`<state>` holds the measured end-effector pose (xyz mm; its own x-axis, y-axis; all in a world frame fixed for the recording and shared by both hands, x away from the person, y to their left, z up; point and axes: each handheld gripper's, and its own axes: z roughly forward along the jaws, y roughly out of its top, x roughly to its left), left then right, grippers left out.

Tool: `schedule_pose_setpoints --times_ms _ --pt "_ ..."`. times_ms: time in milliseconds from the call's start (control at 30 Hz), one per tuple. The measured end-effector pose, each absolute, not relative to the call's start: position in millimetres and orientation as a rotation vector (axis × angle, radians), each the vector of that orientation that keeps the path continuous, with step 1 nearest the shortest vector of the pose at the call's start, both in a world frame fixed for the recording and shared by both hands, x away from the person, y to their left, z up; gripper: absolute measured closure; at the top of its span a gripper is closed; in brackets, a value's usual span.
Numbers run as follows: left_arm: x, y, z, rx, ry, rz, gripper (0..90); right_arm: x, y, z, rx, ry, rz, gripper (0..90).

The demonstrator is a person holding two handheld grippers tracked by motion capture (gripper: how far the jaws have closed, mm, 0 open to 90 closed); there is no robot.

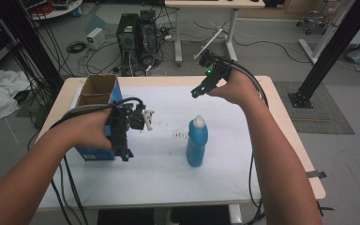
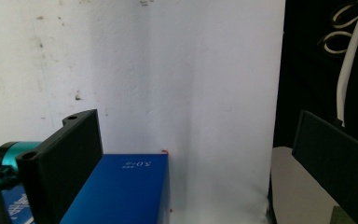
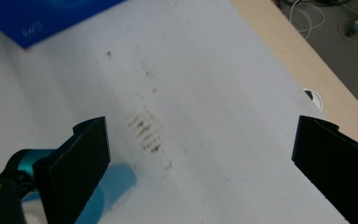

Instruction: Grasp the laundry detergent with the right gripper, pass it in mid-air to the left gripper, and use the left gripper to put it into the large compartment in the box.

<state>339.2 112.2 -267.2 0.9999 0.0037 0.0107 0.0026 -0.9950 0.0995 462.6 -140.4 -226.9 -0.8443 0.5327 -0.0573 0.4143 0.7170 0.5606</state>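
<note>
Both grippers spread wide, empty. Left gripper (image 1: 130, 123) hangs over the box (image 2: 121, 191), its fingers straddling the edge. Right gripper (image 1: 205, 80) above counter (image 3: 223, 93), bottle (image 1: 197, 143) below, likely next pick.

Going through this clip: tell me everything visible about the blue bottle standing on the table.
The blue bottle is bright blue, apparently plastic, with a white cap. It stands upright and closed on the white sheet covering the table, near the middle and right of a patch of dark smudges. Nothing touches it: the left gripper is beside the blue box, the right gripper hangs above and behind, jaws spread. A pale label band shows faintly; its print is unreadable.
</note>
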Motion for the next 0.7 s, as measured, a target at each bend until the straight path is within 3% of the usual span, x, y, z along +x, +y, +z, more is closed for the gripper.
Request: schedule_pose_setpoints --times_ms 433,700 --pt "337 107 -275 3.041 -0.04 0.012 1.6 433 -185 -240 0.972 2.441 1.053 3.3" --pt "335 112 -276 3.028 -0.045 0.014 1.6 397 -224 -253 1.038 2.298 1.195 3.3"
